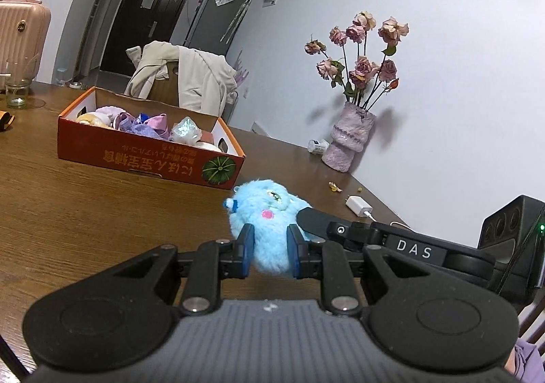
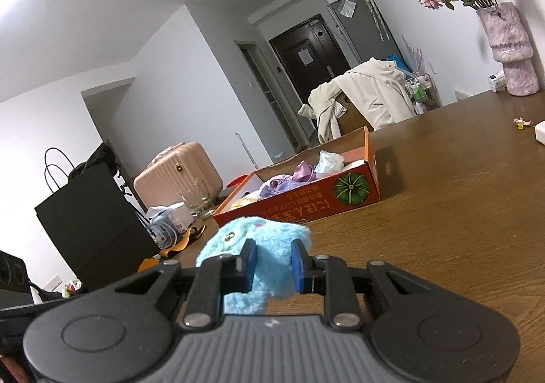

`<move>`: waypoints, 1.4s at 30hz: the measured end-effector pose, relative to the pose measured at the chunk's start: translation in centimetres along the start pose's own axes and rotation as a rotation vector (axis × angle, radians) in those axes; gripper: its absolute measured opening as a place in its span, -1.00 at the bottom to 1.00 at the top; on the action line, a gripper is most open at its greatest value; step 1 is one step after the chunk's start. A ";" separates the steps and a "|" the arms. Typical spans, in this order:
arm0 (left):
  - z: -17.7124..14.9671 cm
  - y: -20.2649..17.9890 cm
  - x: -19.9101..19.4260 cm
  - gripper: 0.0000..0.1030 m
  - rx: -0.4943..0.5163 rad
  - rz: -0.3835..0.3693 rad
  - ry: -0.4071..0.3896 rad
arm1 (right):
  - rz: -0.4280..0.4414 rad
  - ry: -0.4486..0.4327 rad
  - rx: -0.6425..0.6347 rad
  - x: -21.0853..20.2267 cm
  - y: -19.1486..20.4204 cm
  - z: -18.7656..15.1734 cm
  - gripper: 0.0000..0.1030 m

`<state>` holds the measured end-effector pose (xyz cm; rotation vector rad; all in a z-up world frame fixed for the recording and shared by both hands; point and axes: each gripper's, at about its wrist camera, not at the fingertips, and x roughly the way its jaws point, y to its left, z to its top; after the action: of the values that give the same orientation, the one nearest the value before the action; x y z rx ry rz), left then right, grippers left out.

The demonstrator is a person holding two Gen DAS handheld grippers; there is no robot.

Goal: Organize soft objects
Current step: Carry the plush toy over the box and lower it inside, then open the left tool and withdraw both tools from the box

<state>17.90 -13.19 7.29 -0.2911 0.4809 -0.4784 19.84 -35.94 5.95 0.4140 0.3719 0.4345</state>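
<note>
Fingers [image 1: 246, 248] of both grippers pinch one fluffy sky-blue plush toy [image 1: 269, 229] with a pink cheek.

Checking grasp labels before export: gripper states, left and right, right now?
Left gripper: shut on the blue plush toy, fingers pressing into its fur.
Right gripper: shut on the same blue plush toy from the other side.
</note>
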 end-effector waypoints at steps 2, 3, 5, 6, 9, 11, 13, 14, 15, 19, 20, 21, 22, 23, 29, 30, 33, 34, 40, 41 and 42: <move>0.1 -0.1 0.1 -0.59 0.000 -0.004 -0.002 | 0.000 -0.004 0.004 0.1 -0.1 0.1 -0.59; 0.2 0.0 0.1 -0.59 0.000 -0.005 -0.002 | 0.000 -0.007 0.004 0.1 -0.1 0.1 -0.59; 0.3 0.1 0.4 -0.59 -0.001 -0.005 -0.003 | 0.001 -0.007 0.006 0.0 -0.2 0.2 -0.59; 0.3 0.2 0.3 -0.59 -0.003 -0.005 -0.002 | 0.001 -0.007 0.007 0.1 -0.3 0.2 -0.59; 1.1 0.6 0.9 -0.59 -0.010 -0.006 -0.004 | -0.002 -0.006 0.000 0.7 -0.4 0.7 -0.59; 2.0 0.9 1.6 -0.59 -0.012 -0.008 -0.010 | -0.004 -0.011 -0.012 1.2 -0.2 1.5 -0.59; 3.2 1.4 2.4 -0.59 -0.016 -0.009 -0.021 | -0.002 -0.020 -0.024 2.2 0.0 2.8 -0.60; 4.0 1.7 3.0 -0.59 -0.018 -0.011 -0.025 | 0.001 -0.027 -0.029 2.7 0.0 3.5 -0.60; 4.9 2.0 3.6 -0.59 -0.017 -0.013 -0.029 | 0.002 -0.030 -0.034 3.2 0.0 4.2 -0.61; 8.7 3.6 6.8 -0.59 -0.025 -0.015 -0.023 | 0.014 -0.029 -0.016 6.5 -0.8 7.7 -0.62; 9.8 4.2 8.0 -0.59 -0.038 -0.005 -0.012 | 0.020 -0.025 -0.003 7.6 -1.2 8.6 -0.65; 10.6 4.8 9.0 -0.59 -0.051 0.002 0.000 | 0.024 -0.019 0.011 8.5 -1.6 9.3 -0.69; 11.4 5.4 10.1 -0.59 -0.058 0.003 0.010 | 0.028 -0.011 0.029 9.7 -2.0 10.1 -0.70; 12.1 6.1 11.3 -0.59 -0.066 0.006 0.021 | 0.021 -0.003 0.034 10.8 -2.4 10.7 -0.70; 15.1 10.1 18.7 -0.61 -0.110 0.024 0.103 | -0.074 0.081 0.037 19.0 -4.6 12.6 -0.70; 15.2 10.9 20.1 -0.61 -0.124 0.031 0.128 | -0.091 0.098 0.046 20.3 -5.1 12.5 -0.70; 15.2 13.1 24.1 -0.61 -0.141 0.033 0.189 | -0.151 0.139 0.025 24.0 -6.4 12.3 -0.70; 14.9 13.7 25.2 -0.59 -0.133 0.030 0.200 | -0.176 0.156 0.012 25.0 -6.7 12.0 -0.70; 13.4 15.4 27.0 -0.30 -0.041 0.118 0.226 | -0.240 0.196 -0.060 27.7 -7.0 11.6 -0.65; 13.4 15.5 26.7 -0.30 -0.030 0.124 0.219 | -0.246 0.199 -0.069 27.8 -6.9 11.6 -0.65; 13.6 15.5 26.4 -0.30 -0.023 0.134 0.215 | -0.252 0.199 -0.076 27.8 -6.8 11.6 -0.65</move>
<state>51.06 -11.14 3.17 -0.2287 0.7111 -0.3755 50.47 -31.98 5.59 0.2454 0.5912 0.2427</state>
